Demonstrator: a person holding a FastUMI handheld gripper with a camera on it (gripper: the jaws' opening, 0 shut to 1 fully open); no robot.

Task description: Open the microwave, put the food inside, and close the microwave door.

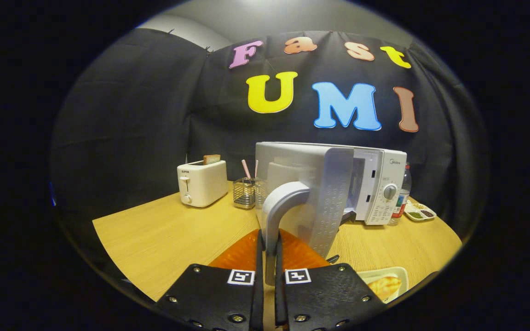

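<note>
A white microwave (380, 188) stands at the back of the wooden table (168, 234). Its door (320, 193) is swung open toward me, edge-on just ahead of the fingers. The door's curved grey handle (276, 216) runs down between my fingers, and my gripper (268, 250) is shut on it. The oven's inside is mostly hidden behind the door. A white dish with pale yellow food (384, 284) lies on the table to the right of the fingers.
A white toaster (202, 183) holding a slice stands at the back left. A wire holder with striped straws (245, 191) sits beside the microwave. A bottle (403, 193) and a small divided dish (420, 212) stand right of it.
</note>
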